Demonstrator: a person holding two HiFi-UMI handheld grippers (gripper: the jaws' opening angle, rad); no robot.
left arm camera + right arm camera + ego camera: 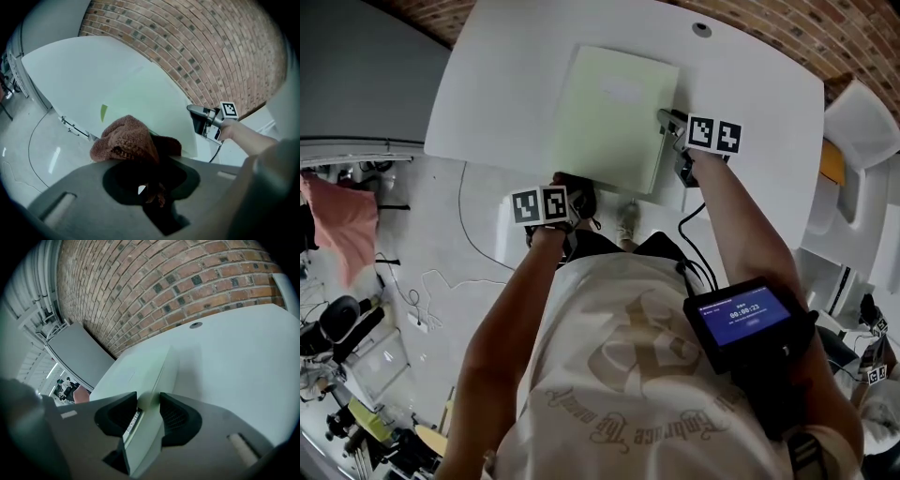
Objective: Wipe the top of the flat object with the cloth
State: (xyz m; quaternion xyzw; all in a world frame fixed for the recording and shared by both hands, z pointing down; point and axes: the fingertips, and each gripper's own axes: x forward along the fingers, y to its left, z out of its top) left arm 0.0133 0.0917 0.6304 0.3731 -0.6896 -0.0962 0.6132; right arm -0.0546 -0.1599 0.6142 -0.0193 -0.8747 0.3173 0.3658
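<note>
White T-shirt (614, 375), tan crest; black screen unit (748, 323); left gripper (574, 195), right gripper (149, 403): marker cubes (714, 134).

**Timer digits are the only print close to legible**

A blue screen (741, 316) strapped near the person's right wrist shows a row of clock-style digits, seemingly 00:00:23, with a smaller unreadable line under it. Gothic lettering arcs across the near side of the cream shirt (628, 375) but is too distorted to read. Black-and-white square markers, codes rather than words, face up on the cubes of the left gripper (570, 185) and right gripper (667, 119). A tiny label (133, 417) on the edge of the flat object (140, 376) is illegible.
</note>
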